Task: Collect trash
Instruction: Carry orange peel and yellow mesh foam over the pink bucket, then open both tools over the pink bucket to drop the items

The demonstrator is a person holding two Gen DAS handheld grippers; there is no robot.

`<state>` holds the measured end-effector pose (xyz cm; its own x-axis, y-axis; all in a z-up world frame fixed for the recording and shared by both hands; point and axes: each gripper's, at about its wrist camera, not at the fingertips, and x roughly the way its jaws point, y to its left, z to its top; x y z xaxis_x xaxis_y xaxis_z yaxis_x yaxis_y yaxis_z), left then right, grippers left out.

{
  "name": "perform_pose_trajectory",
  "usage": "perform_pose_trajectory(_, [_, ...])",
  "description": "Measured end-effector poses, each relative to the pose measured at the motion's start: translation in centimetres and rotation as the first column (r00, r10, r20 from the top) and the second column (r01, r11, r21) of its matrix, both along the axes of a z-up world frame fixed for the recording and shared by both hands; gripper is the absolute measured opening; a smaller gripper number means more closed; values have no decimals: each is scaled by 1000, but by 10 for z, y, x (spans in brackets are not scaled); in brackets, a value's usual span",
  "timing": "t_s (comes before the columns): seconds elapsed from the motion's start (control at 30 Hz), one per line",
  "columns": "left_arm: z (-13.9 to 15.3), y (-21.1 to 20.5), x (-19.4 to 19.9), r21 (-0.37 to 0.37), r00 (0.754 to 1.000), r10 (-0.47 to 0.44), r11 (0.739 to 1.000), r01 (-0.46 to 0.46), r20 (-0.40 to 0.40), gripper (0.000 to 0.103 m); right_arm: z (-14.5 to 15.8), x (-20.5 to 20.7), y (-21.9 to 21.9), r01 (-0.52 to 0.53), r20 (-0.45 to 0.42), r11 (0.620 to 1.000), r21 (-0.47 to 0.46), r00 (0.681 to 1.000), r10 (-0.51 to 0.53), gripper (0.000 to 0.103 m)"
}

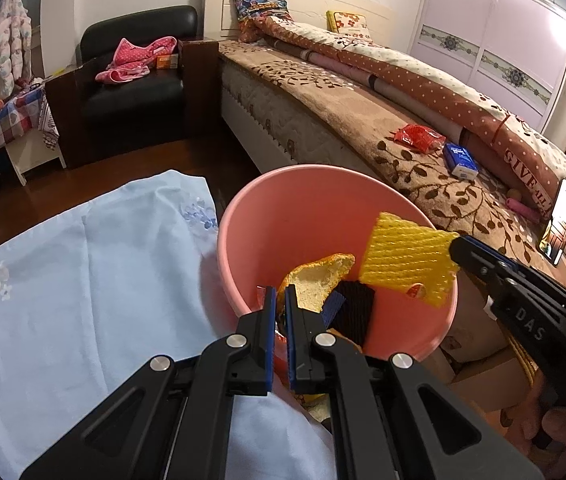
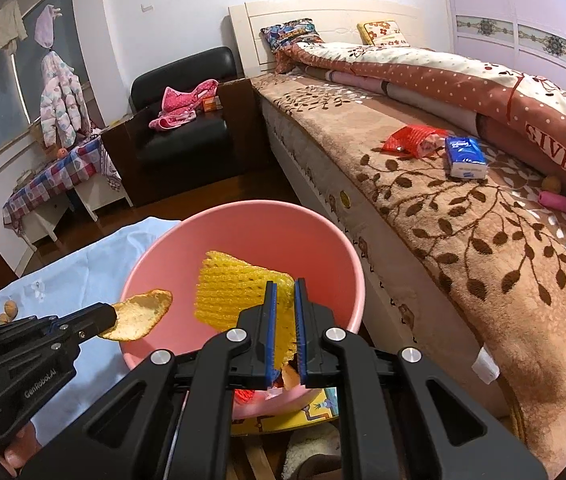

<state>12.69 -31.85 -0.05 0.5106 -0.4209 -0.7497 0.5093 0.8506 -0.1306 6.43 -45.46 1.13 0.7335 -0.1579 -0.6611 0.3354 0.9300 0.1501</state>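
Observation:
A pink bucket (image 1: 307, 208) stands beside the bed; it also shows in the right wrist view (image 2: 243, 232). My left gripper (image 1: 281, 300) is shut on an orange peel (image 1: 315, 280), held over the bucket's near rim; the peel shows in the right wrist view (image 2: 139, 316). My right gripper (image 2: 283, 292) is shut on a yellow foam fruit net (image 2: 227, 292), held over the bucket; the net shows in the left wrist view (image 1: 407, 256). Dark scraps (image 1: 357, 308) lie inside the bucket. A red wrapper (image 2: 411, 140) and a blue tissue pack (image 2: 465, 158) lie on the bed.
A light blue cloth (image 1: 83, 280) covers the surface left of the bucket. The bed with brown leaf blanket (image 2: 483, 248) fills the right. A black armchair (image 1: 135, 84) with pink clothes stands at the back. A phone (image 1: 561, 220) leans on the bed.

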Motion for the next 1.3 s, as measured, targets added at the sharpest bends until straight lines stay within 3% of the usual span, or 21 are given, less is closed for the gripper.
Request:
perform_pose_trajectory(1.03, [-15, -7, 2, -6, 999, -20, 1000, 20, -41, 4, -22, 18, 9, -25, -55, 1000, 2, 998, 25, 9])
perform_pose_trajectory(1.3, [-12, -9, -2, -19, 999, -24, 1000, 23, -33, 10, -24, 17, 7, -11, -57, 1000, 22, 998, 12, 10])
